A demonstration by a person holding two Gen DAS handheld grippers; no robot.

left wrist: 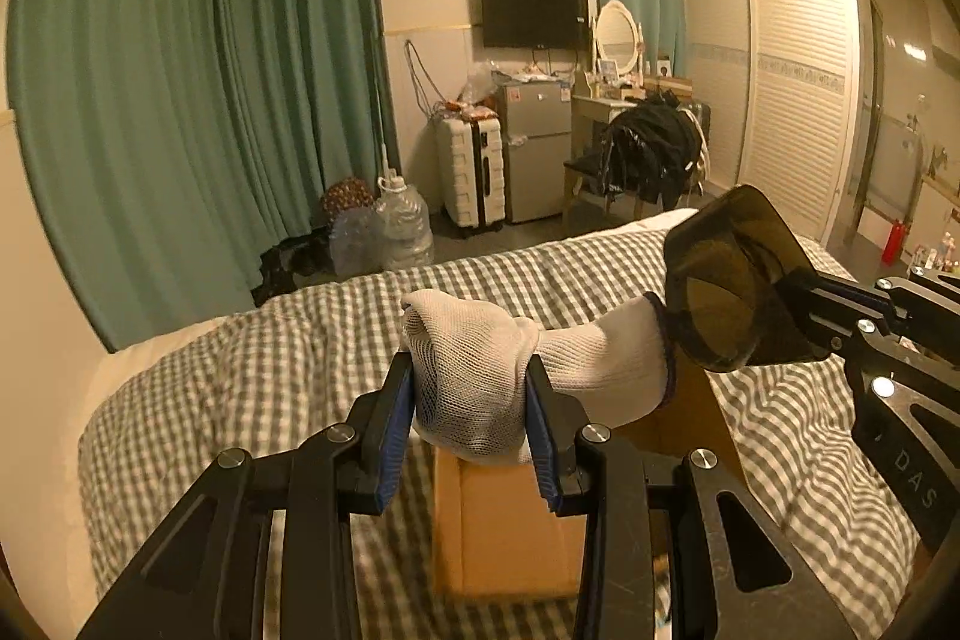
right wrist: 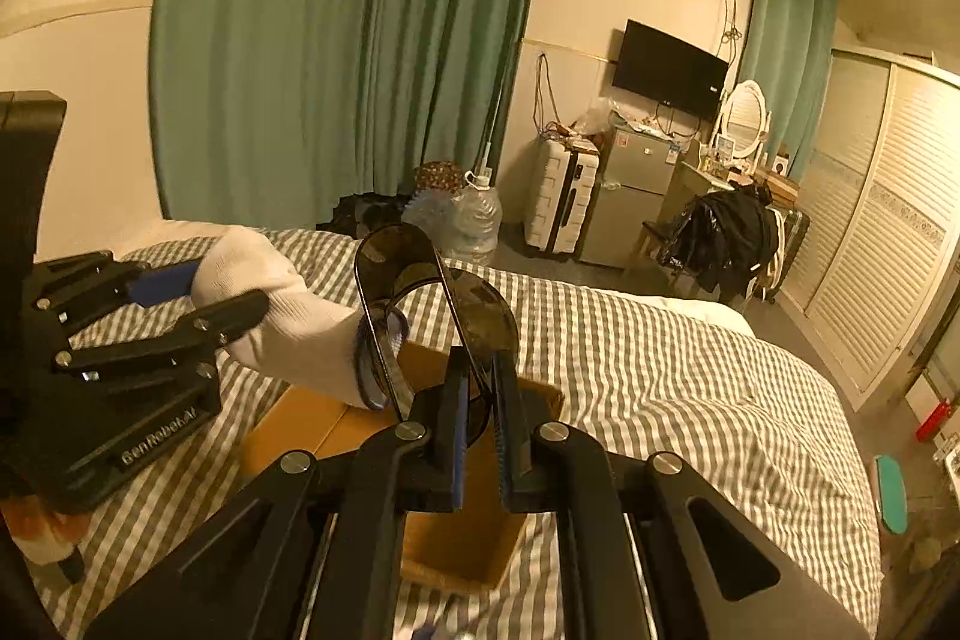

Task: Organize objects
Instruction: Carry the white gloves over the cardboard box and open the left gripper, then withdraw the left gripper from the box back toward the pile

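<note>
Left gripper clamped on a white sock; right gripper pinched tight on a dark tinted visor. Both held above the open cardboard box directly beneath, nothing dropped in yet. Checked bed around the box lies open; box walls close below.

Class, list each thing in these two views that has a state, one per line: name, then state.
left gripper: shut on the white sock
white sock: held above the box
right gripper: shut on the dark clear holder
dark clear holder: held, touching the sock's cuff
cardboard box: open, on the bed
wardrobe doors: closed
</note>
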